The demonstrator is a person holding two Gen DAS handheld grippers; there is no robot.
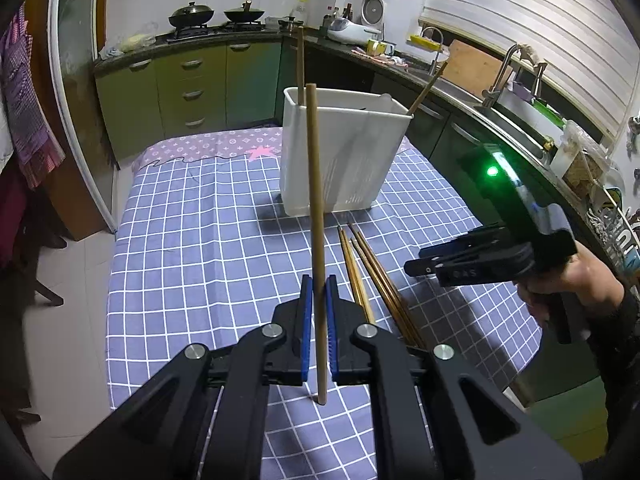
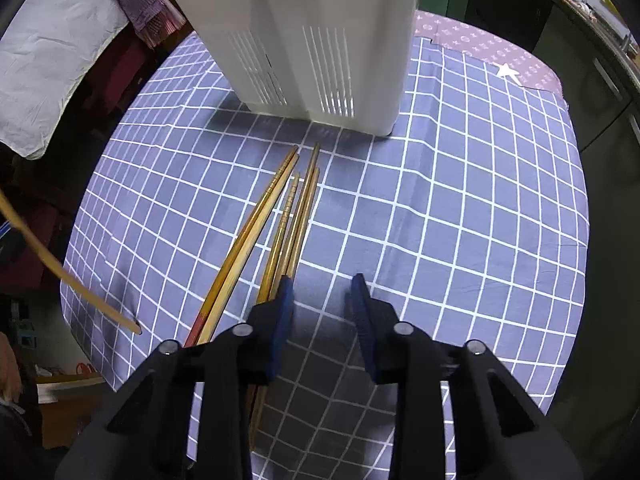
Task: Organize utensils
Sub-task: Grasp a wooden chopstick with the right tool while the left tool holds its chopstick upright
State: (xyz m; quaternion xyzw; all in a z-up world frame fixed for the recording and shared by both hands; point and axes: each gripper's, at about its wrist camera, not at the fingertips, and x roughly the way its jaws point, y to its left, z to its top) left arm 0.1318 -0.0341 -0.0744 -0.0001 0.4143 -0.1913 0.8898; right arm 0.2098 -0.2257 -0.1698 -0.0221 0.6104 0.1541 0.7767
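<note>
Your left gripper (image 1: 319,286) is clamped on one chopstick (image 1: 314,184), held nearly upright above the checked tablecloth (image 1: 192,240). Your right gripper (image 2: 322,290) hangs with its jaws apart and nothing between them, just beside the loose chopsticks (image 2: 280,220) lying before the white utensil holder (image 2: 304,36).

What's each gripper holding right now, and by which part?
Left gripper pinches one chopstick near its lower end. Right gripper holds nothing.

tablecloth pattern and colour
Tablecloth: blue-purple with a white grid, plus a mauve patterned strip at one end; clearest in the right wrist view.
</note>
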